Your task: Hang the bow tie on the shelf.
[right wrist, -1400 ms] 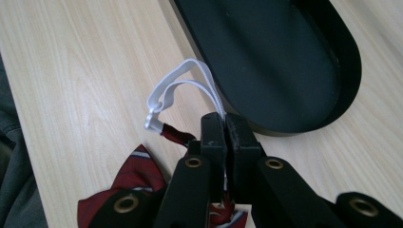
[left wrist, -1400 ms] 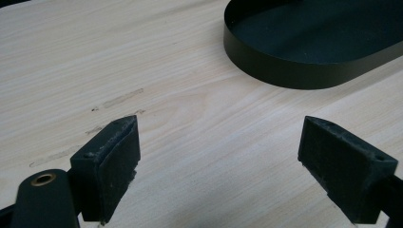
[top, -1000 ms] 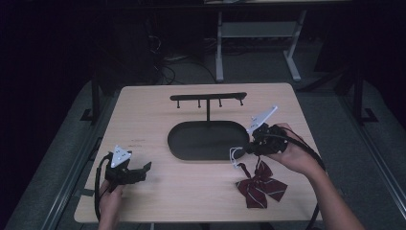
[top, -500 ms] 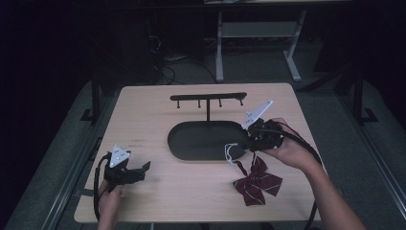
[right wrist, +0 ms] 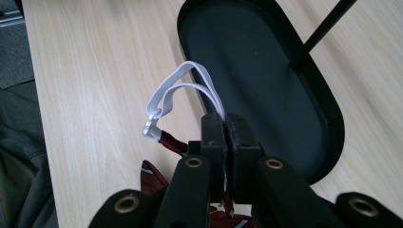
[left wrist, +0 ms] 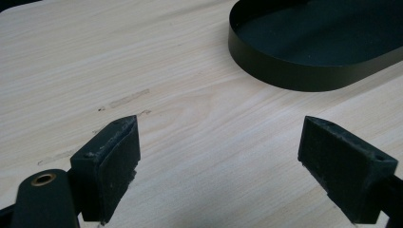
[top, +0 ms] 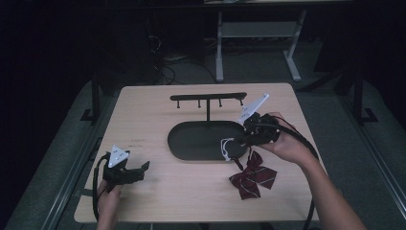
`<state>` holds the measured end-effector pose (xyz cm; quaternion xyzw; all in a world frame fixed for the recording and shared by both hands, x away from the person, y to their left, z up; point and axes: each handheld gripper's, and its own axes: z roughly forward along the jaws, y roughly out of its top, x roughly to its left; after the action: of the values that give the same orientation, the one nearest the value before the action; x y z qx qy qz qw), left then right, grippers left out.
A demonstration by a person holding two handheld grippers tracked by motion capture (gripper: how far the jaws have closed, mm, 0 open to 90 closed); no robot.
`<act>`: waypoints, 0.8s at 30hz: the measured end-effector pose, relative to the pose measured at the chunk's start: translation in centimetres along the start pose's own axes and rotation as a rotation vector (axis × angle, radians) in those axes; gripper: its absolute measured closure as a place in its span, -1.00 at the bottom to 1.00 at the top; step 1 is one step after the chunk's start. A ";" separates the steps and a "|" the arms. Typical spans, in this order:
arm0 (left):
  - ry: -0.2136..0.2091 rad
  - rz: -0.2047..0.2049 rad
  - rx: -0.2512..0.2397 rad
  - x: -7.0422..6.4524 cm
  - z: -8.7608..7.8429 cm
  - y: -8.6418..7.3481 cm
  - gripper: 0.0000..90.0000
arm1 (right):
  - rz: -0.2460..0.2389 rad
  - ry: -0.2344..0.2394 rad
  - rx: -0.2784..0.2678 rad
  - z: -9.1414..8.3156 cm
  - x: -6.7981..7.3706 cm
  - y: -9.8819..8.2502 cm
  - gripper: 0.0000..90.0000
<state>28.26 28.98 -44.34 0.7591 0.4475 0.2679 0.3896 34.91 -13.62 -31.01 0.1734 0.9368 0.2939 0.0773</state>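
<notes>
Your right gripper (right wrist: pixel 223 124) clamped on the white elastic loop (right wrist: pixel 178 92) of the maroon striped bow tie (top: pixel 252 175), apparently dangling beside the black oval tray (top: pixel 201 148), your left gripper (left wrist: pixel 218 156) wide, nothing between.

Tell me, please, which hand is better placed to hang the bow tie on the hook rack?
The right. Its gripper is already shut on the white strap of the bow tie, close to the hook rack. The left gripper rests open near the table's front-left corner, far from both.
</notes>
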 end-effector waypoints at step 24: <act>0.000 0.001 -0.005 0.0 -0.1 0.0 -0.70 | 0.001 0.011 0.005 0.1 -0.8 2.2 0.93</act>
<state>28.21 29.05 -44.29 0.7583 0.4464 0.2693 0.3913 36.32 -12.22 -29.81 0.1727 0.9378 0.2927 0.0715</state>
